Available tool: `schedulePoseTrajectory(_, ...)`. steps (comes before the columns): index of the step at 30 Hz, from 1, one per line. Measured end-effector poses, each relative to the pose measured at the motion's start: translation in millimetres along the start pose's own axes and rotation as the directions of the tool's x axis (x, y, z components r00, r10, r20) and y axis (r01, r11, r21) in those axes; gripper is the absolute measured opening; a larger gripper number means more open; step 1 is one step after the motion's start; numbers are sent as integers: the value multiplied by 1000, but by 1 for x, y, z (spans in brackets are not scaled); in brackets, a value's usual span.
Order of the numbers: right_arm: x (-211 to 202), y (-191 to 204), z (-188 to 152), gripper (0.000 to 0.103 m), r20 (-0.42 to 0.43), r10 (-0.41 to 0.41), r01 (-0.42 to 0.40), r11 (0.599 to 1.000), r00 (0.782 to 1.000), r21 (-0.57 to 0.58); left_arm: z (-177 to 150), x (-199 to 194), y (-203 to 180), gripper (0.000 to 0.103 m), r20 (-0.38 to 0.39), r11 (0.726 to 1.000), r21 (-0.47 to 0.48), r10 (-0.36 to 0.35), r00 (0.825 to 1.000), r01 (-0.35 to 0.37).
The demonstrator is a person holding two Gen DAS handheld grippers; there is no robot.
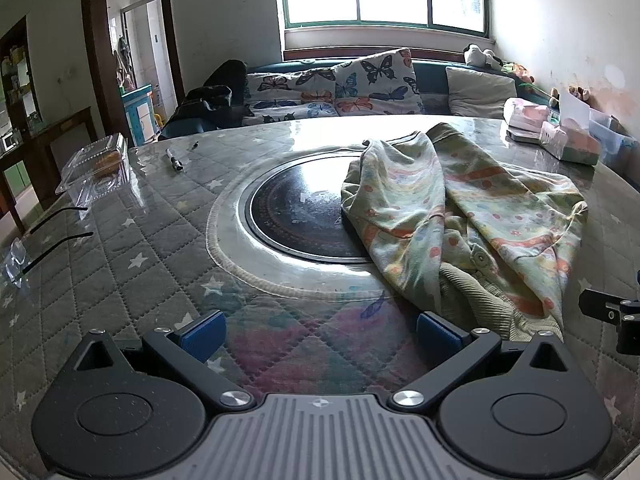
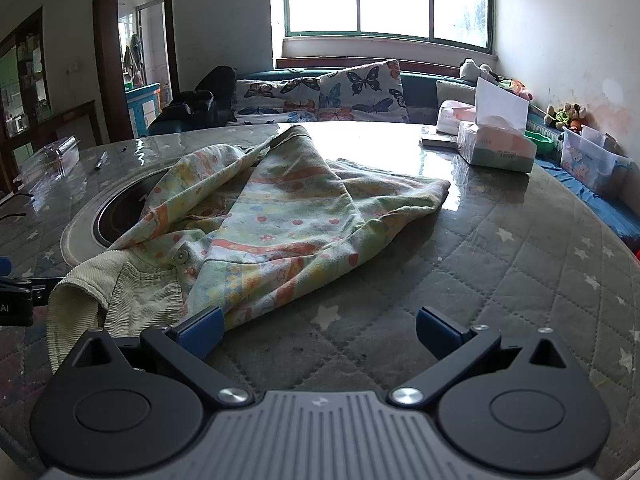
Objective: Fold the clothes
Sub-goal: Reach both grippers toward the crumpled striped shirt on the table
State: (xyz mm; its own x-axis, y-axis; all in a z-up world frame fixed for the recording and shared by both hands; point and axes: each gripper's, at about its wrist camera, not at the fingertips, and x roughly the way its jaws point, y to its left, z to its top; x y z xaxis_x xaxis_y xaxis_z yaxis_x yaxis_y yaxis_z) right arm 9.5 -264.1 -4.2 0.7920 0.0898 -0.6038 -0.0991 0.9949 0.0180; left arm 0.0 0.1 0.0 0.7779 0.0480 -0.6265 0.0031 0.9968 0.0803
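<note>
Tabletop (image 2: 520, 260): garment (image 2: 280, 216) before spread grippers (image 2: 320, 334)

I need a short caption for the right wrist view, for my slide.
Open right tool at the near edge of a crumpled patterned garment on the quilted table.

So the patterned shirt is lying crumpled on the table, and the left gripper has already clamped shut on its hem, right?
Not quite. The shirt does lie crumpled on the table, but the left gripper is open, its blue pads spread wide apart and holding nothing. The left wrist view shows this: only the bare quilted cover lies between the pads, with the shirt's hem just beside the right-hand pad.
</note>
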Motion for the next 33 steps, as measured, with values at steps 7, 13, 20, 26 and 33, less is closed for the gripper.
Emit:
schedulePoseTrajectory(7,3,1,1,103,-1,2,-2,1000,1000,-3,2,0,0,103,2,1000,3,9,1000,-9)
schedulePoseTrajectory(13,2,2,5,103,0,11,-11,1000,1000,-18,8,1,4,103,10,1000,7,12,1000,-12)
schedulePoseTrajectory(20,7,5,11,103,-1,18,-18,999,1000,-36,20,5,8,103,18,1000,16,18,1000,-19)
schedulePoseTrajectory(26,15,5,18,103,-5,20,-20,999,1000,-50,33,13,1,103,24,999,42,7,1000,-8)
schedulePoseTrajectory(33,24,5,26,103,-10,21,-22,998,1000,-65,48,22,-8,103,28,997,73,-8,1000,6)
